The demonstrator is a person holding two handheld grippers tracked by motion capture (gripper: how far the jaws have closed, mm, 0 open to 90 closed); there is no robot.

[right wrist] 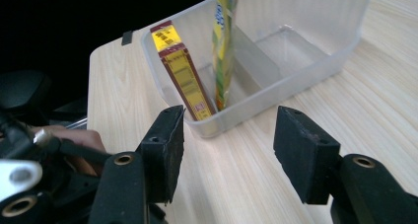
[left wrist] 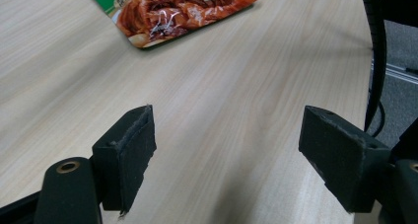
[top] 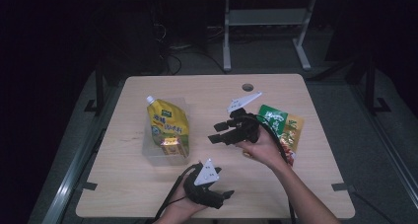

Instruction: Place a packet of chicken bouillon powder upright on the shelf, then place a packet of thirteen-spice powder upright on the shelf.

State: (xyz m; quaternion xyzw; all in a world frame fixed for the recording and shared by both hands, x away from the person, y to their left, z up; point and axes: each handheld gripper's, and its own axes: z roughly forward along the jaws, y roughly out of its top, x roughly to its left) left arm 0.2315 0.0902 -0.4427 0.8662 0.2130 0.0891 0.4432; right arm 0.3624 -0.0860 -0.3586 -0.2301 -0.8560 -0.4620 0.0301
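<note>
Both my grippers empty, jaws spread: right gripper (top: 219,133) faces clear bin (top: 148,150) holding yellow pouch (top: 168,127) mid-table; left gripper (top: 223,197) rests near front edge; green packet (top: 282,128) toward right edge, pinch its rim next

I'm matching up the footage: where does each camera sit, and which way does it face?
High view: above the table, looking forward and down; both forearms, left gripper, right gripper.
Left gripper view: along its open jaws toward the green snack packet.
Right gripper view: along its open jaws toward the clear bin holding the yellow pouch.
Shared: bin, pouch.
</note>
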